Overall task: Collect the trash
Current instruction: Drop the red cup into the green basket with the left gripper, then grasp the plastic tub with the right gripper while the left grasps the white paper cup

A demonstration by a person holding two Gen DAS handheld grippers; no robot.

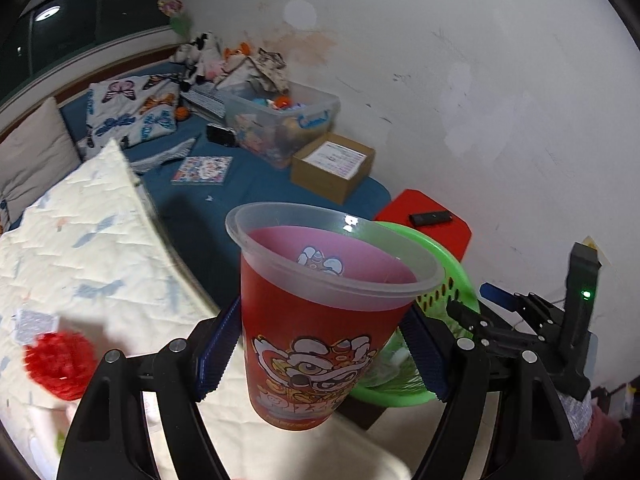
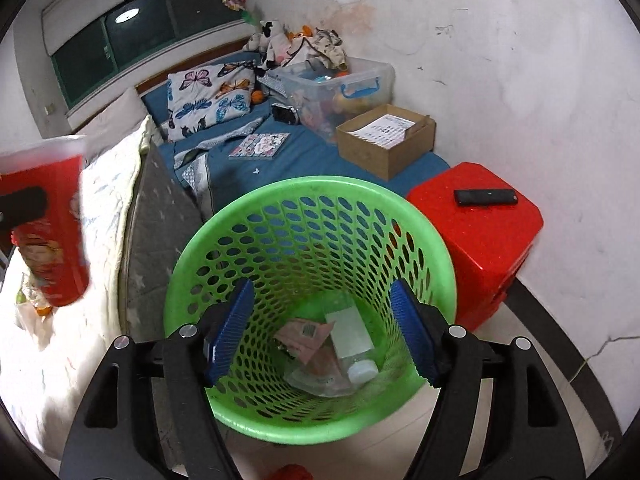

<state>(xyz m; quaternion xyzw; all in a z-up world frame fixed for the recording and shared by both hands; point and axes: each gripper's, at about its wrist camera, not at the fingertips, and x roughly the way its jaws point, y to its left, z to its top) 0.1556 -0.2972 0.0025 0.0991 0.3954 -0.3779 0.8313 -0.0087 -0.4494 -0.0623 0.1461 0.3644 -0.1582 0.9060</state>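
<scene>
While your left tool (image 1: 320, 354) grips the red cup (image 1: 320, 320) | right tool (image 2: 320, 334) open, empty | green basket (image 2: 224, 240) holds trash | cup still to bin.

Red stool (image 2: 476, 236) bears a black remote (image 2: 486, 197); cardboard box (image 2: 386, 140) on blue bed (image 2: 296, 160)

Dim, flat indoor light; ceiling lamp reflection (image 2: 127, 16) in dark window (image 2: 140, 36), upper left. Heavy fisheye bending, black vignette corners. Motion blur lower left, quilt (image 1: 80, 248) smeared.
</scene>
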